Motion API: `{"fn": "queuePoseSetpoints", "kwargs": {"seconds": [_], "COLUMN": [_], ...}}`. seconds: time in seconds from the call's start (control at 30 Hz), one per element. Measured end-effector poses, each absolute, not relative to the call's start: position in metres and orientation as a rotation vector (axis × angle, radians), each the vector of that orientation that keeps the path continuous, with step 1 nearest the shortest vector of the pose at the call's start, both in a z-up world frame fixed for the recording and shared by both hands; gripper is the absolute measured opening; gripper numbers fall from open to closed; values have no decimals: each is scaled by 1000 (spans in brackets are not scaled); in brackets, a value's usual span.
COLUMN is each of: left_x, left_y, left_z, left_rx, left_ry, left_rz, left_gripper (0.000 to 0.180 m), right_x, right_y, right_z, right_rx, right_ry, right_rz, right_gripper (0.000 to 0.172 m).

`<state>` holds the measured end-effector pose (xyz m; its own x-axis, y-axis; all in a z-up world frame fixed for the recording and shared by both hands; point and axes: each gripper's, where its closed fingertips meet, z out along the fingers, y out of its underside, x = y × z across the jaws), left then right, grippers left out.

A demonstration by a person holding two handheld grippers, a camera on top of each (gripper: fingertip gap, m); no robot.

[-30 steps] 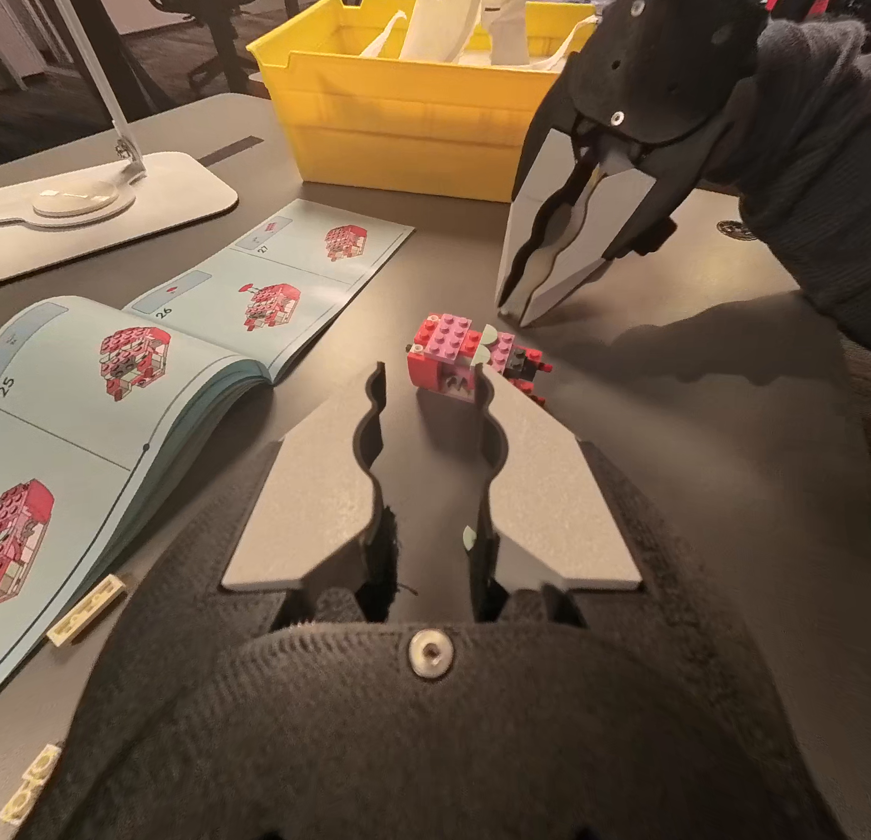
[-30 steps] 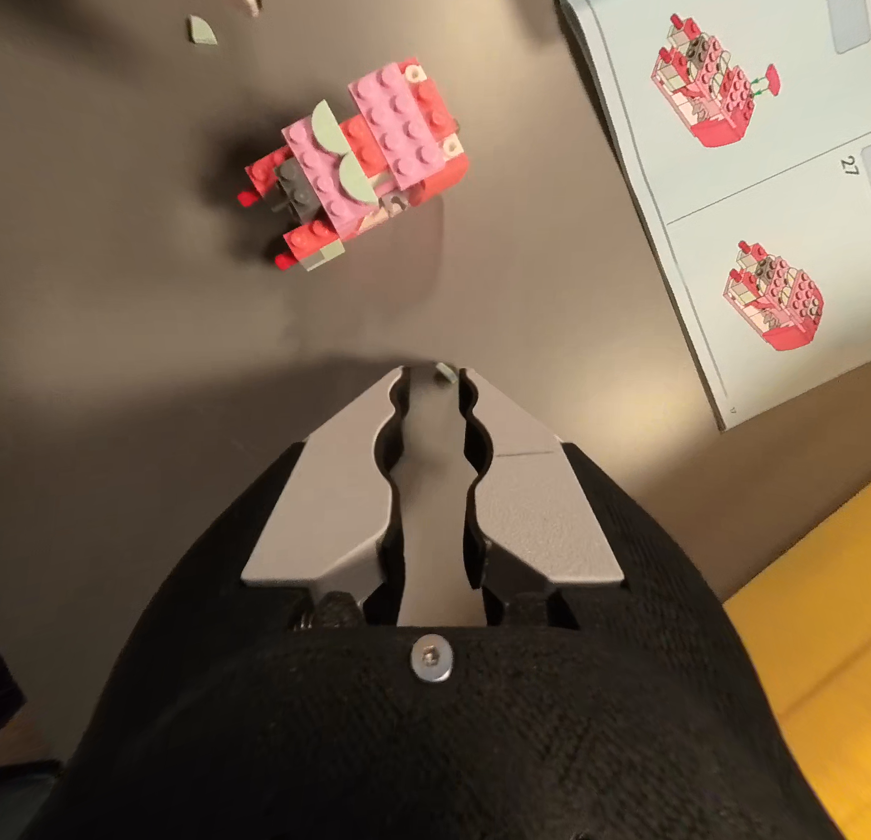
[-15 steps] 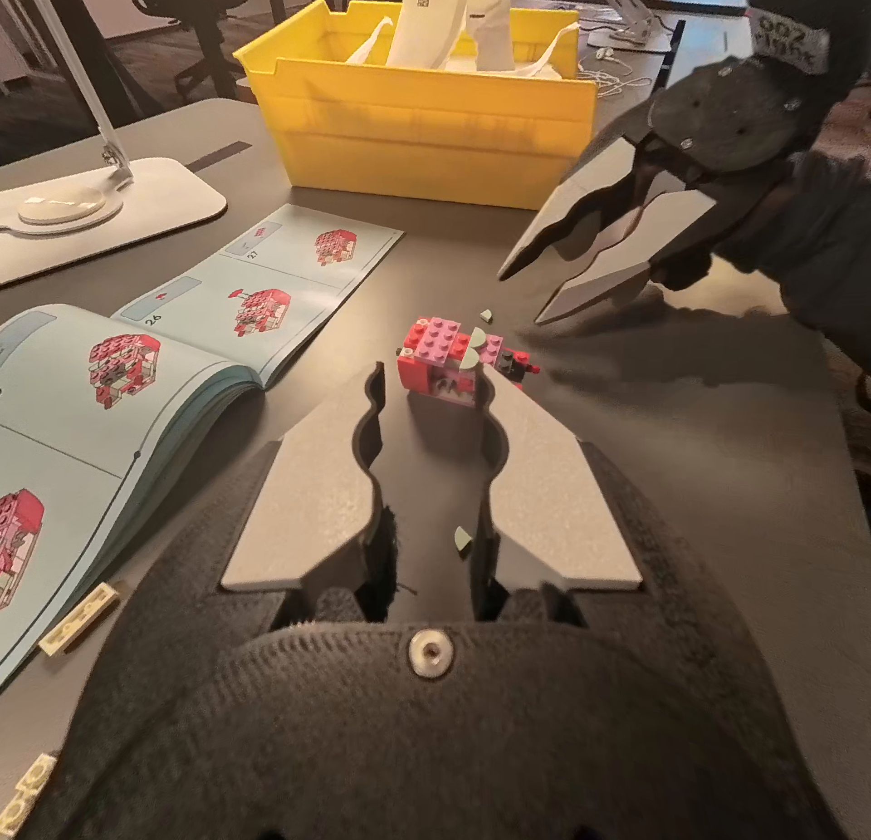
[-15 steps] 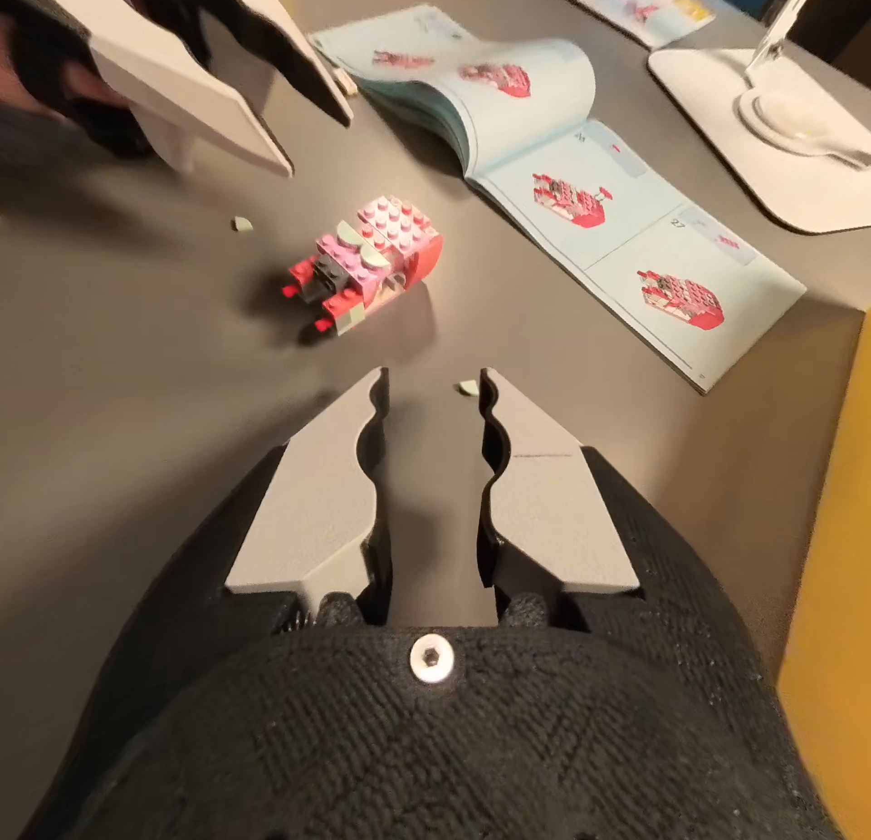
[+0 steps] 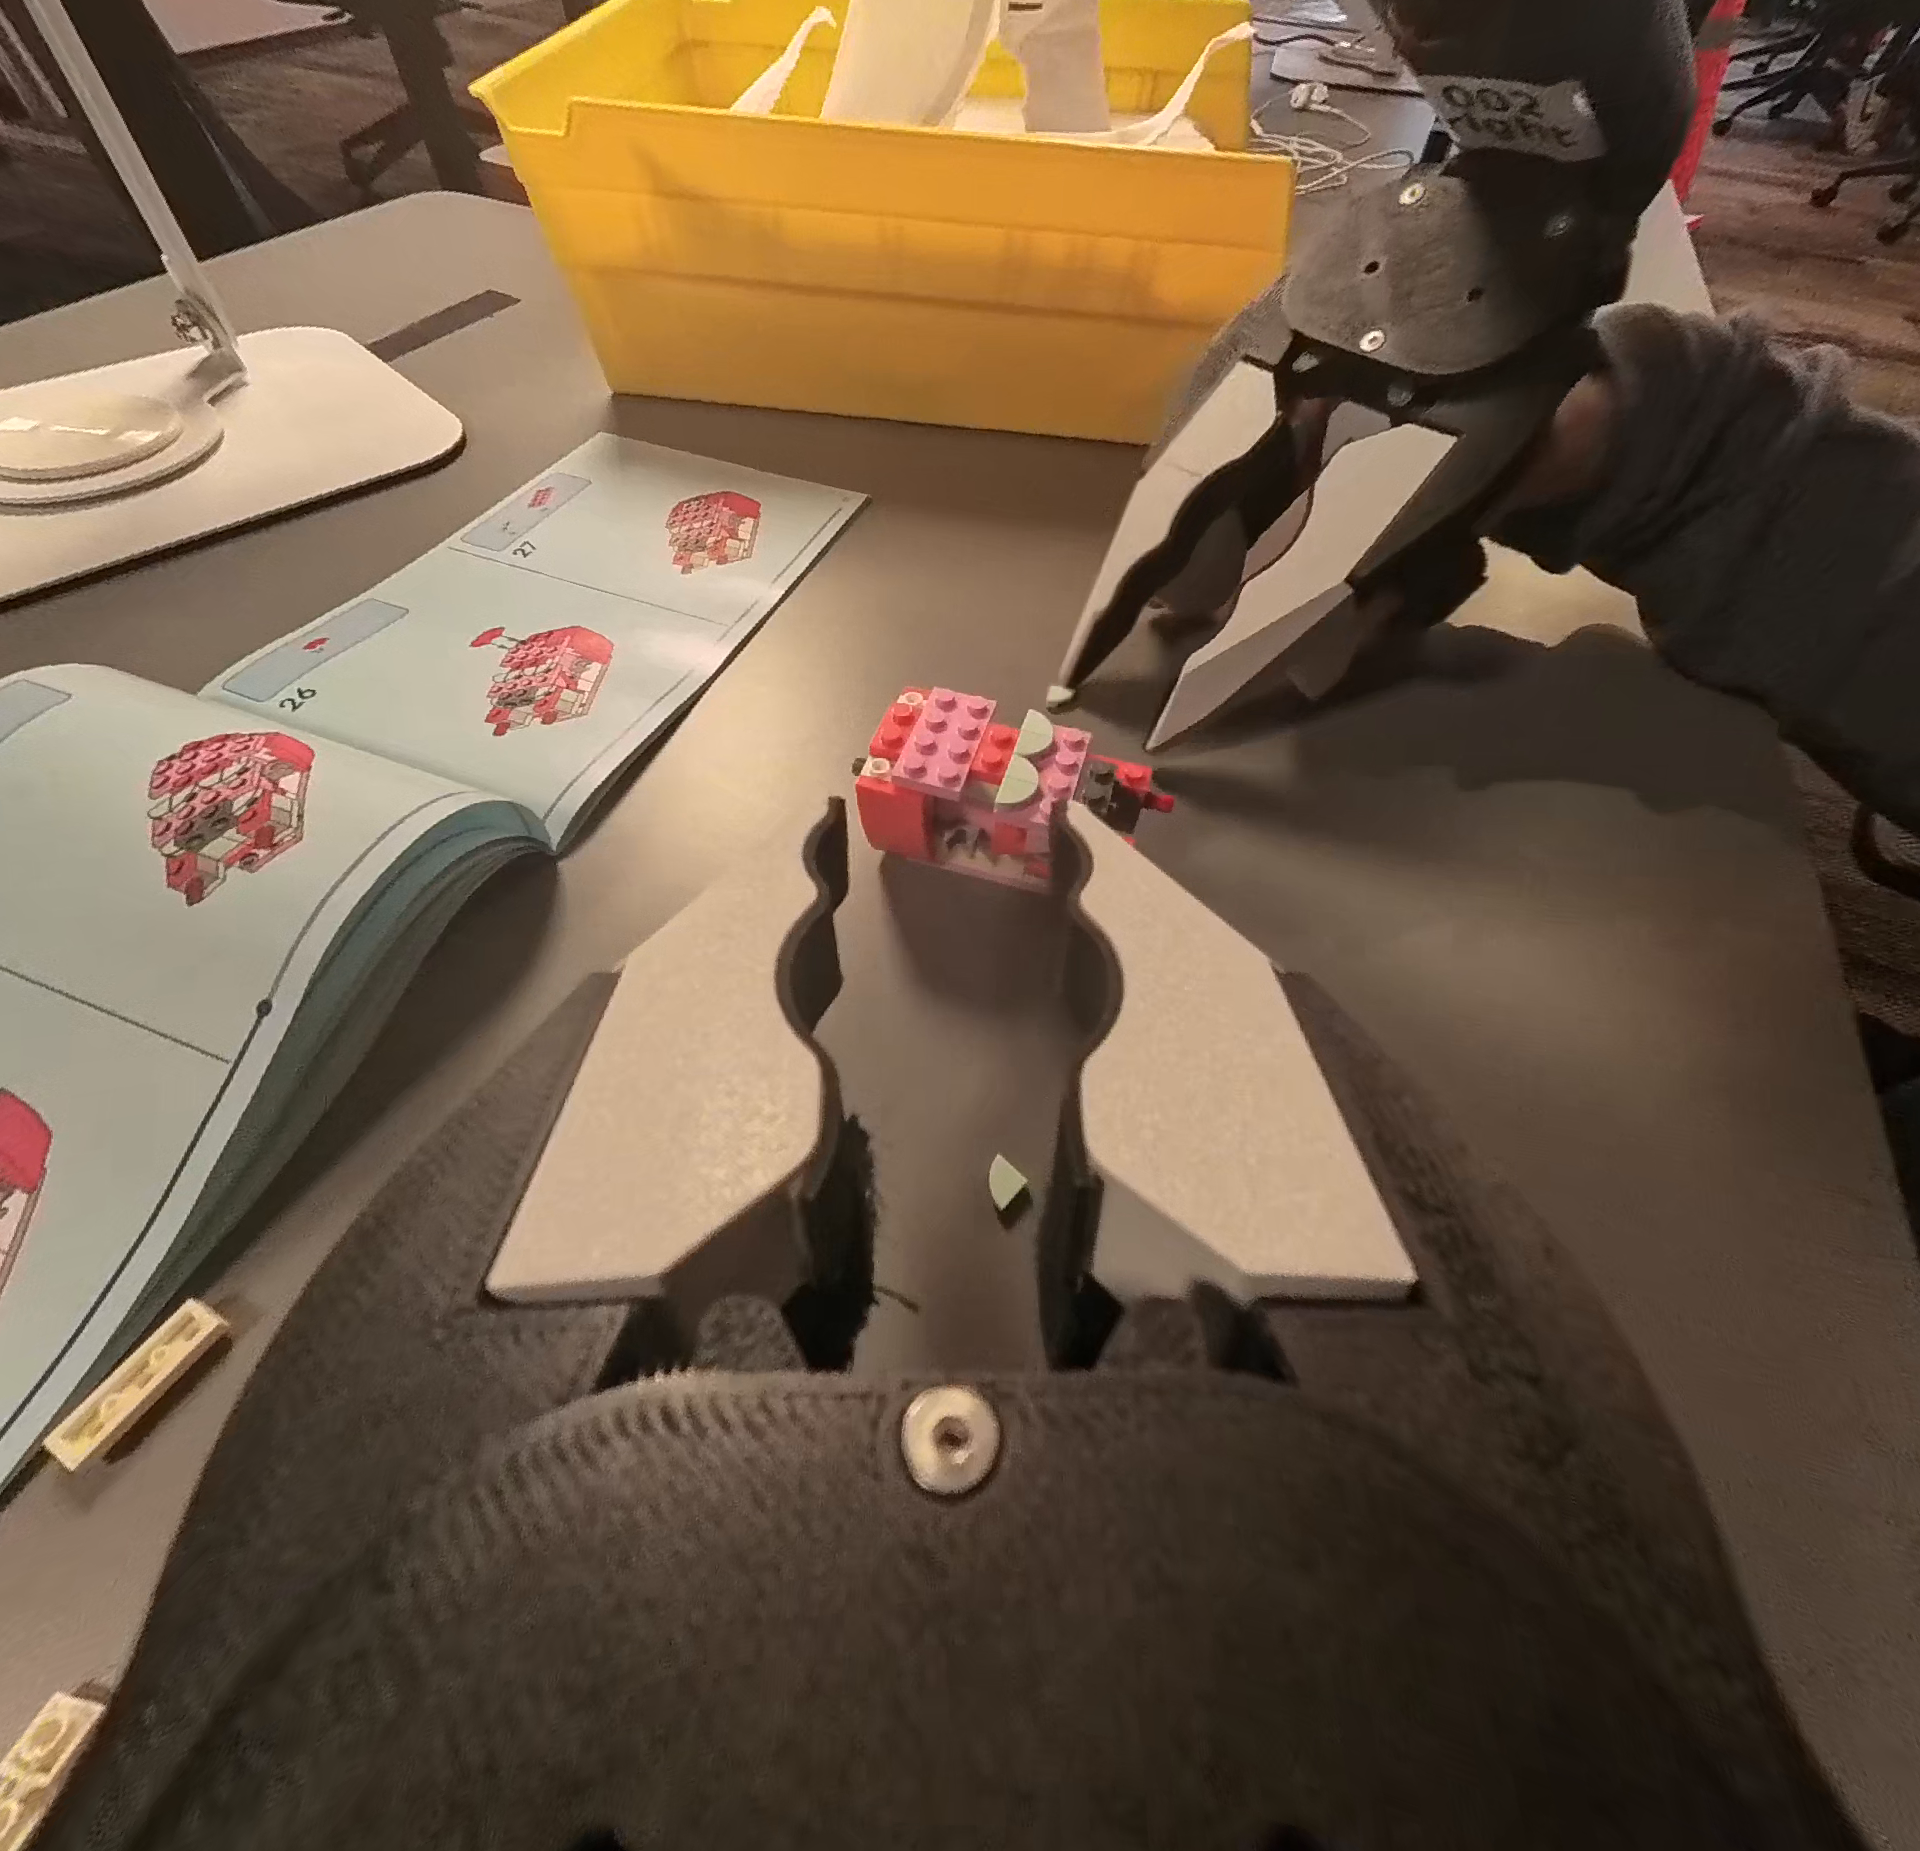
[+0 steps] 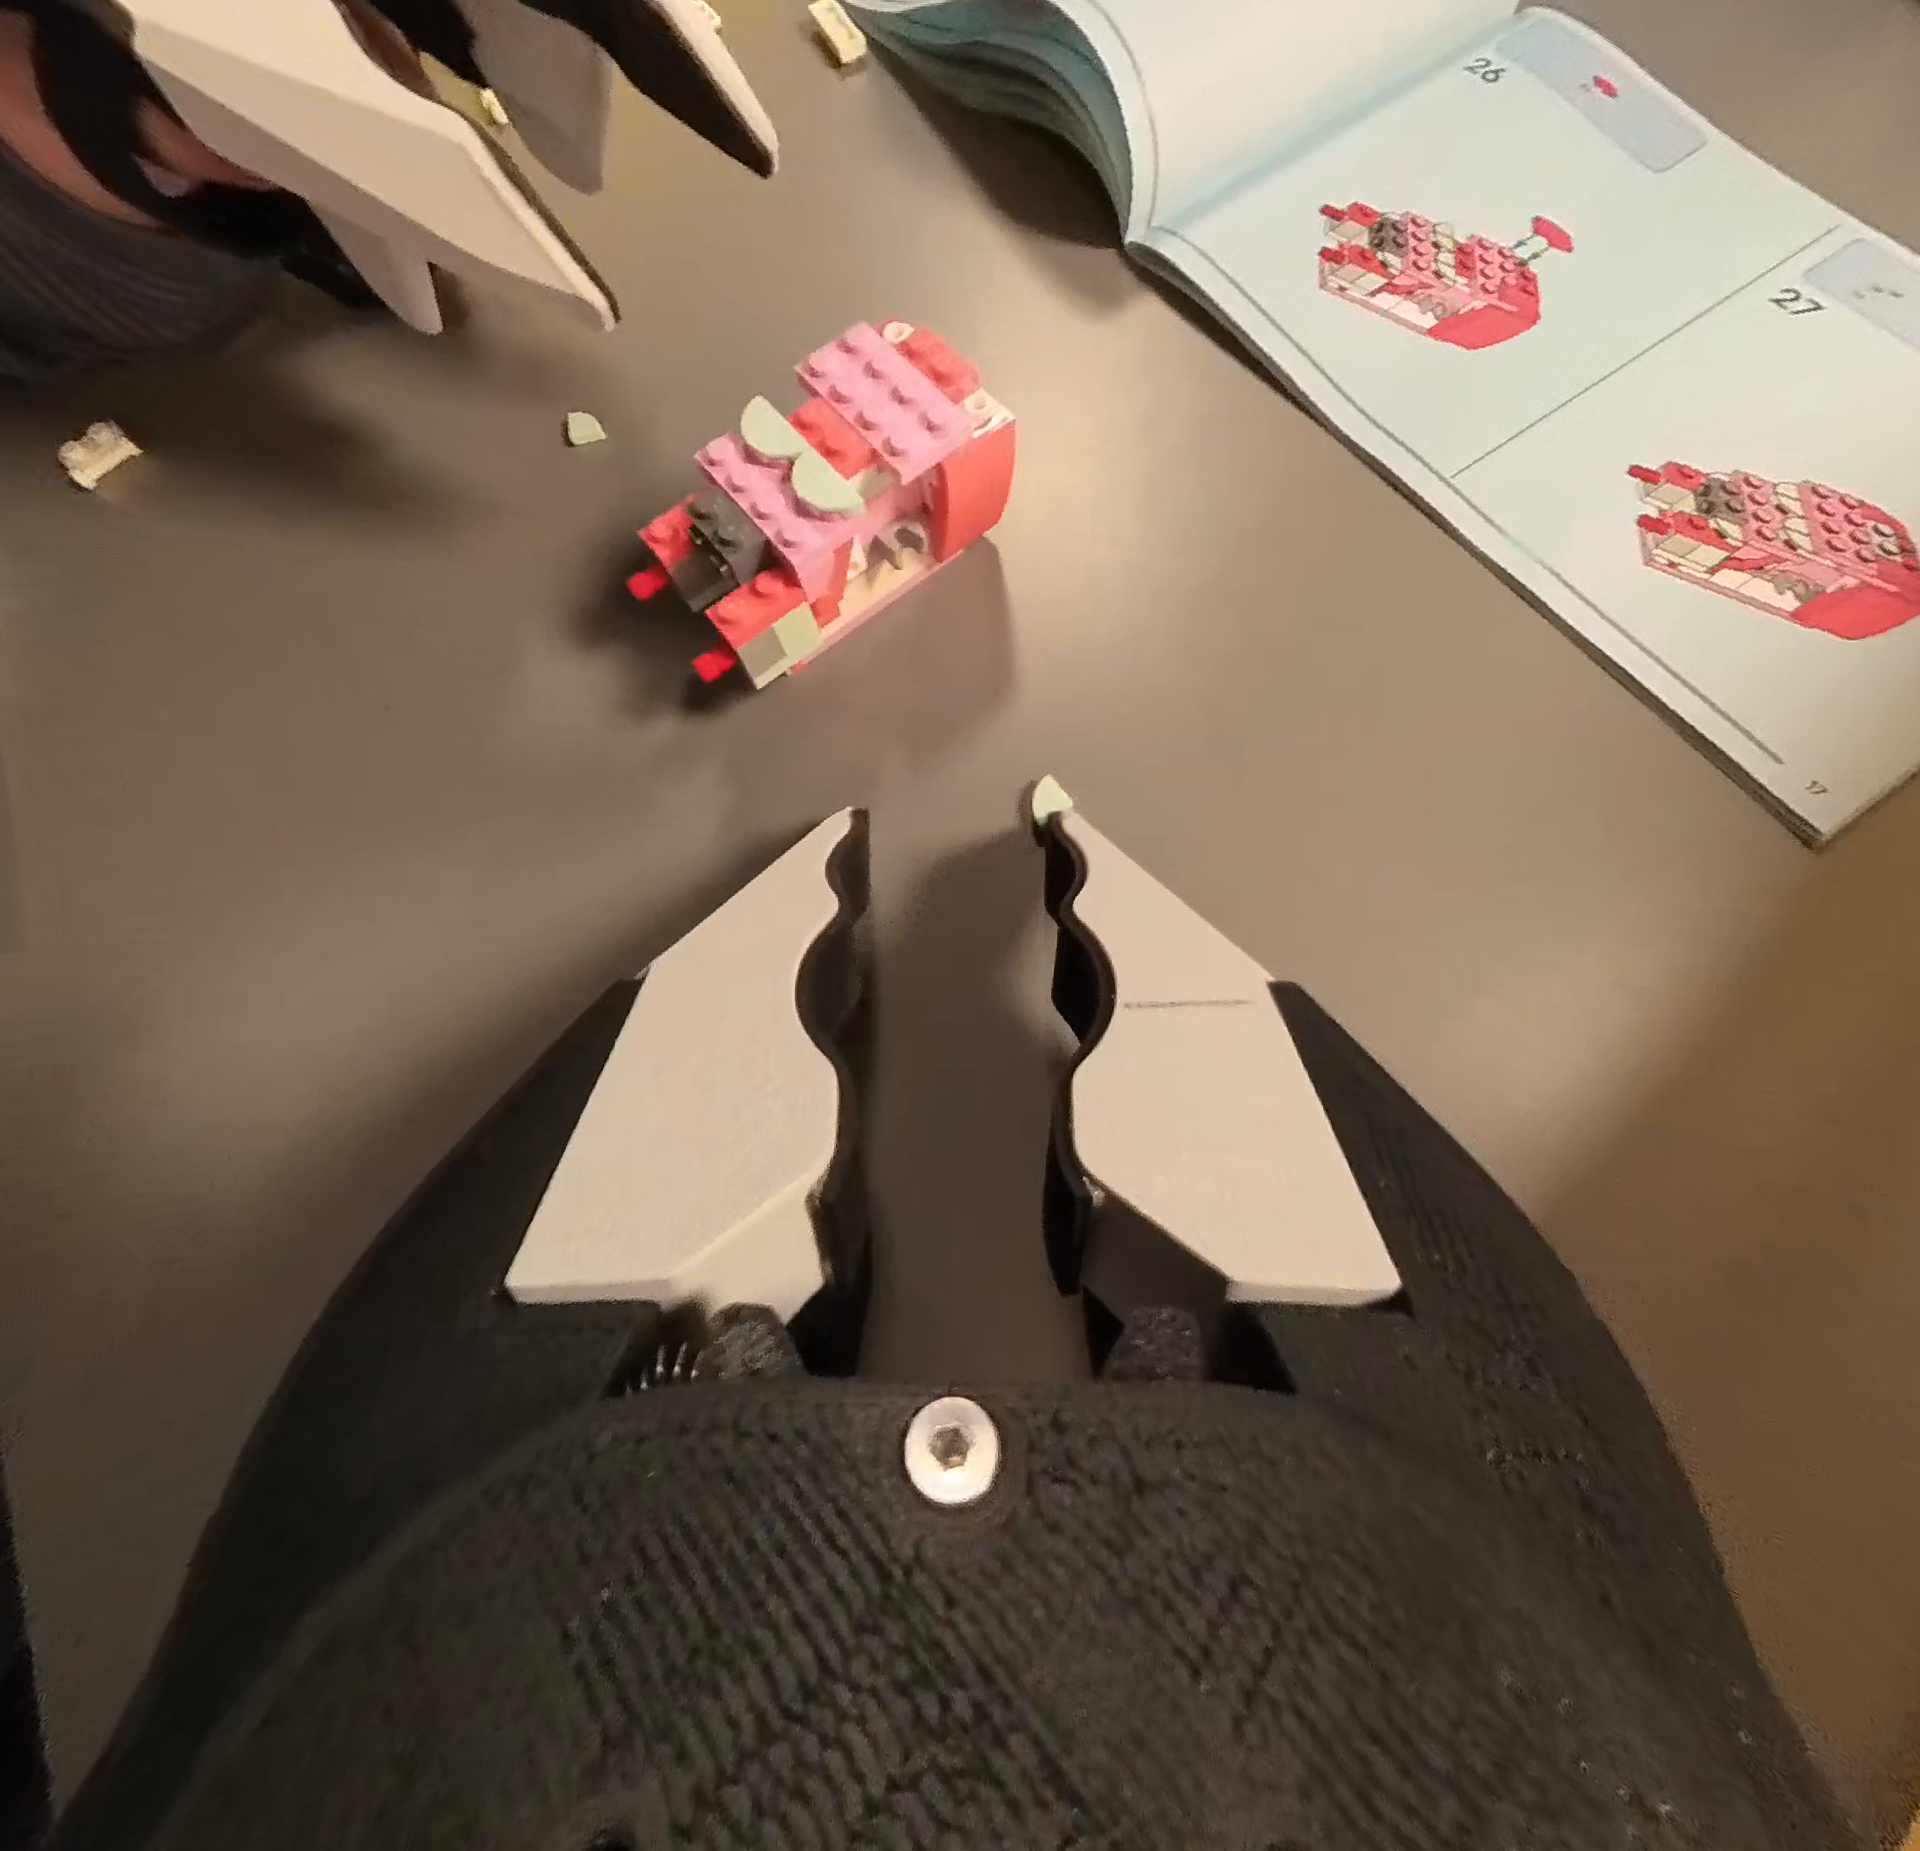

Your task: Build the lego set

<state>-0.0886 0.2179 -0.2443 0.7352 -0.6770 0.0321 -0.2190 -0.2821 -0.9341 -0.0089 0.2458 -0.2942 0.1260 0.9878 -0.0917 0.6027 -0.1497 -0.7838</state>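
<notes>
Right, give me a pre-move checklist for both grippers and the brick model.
1. Left gripper open: ok, fingers apart.
2. Nothing pinched on the left: ok; the brick model sits on the table just past the tips.
3. Right gripper open: ok.
4. Small green piece at the right gripper's fingertip: on the table or stuck to it, cannot tell.
5. Second green piece loose near the model: ok.
6. Booklet clear of both grippers: ok.

Dark grey table (image 5: 1455,970), brick model (image 5: 977,793), open booklet (image 5: 312,762), yellow bin (image 5: 883,274), lamp base (image 5: 208,440)
</notes>
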Motion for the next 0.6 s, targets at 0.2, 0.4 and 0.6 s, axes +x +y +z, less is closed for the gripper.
{"fn": "queuePoseSetpoints", "kwargs": {"seconds": [0.2,0.4,0.6], "left_x": [-88,-89,-91], "left_y": [218,218,220], "left_z": [-245,-245,-245], "left_rx": [-1849,-1847,-1851], "left_ry": [699,692,680], "left_rz": [-530,-517,-513], "left_gripper": [37,37,37], "right_x": [-9,-29,-49], "right_y": [240,231,220], "right_z": [-294,-251,-252], "right_rx": [-1814,-1690,-1653], "right_ry": [-1554,-1315,-1289], "right_rz": [866,1116,997], "right_gripper": [30,67,65]}}
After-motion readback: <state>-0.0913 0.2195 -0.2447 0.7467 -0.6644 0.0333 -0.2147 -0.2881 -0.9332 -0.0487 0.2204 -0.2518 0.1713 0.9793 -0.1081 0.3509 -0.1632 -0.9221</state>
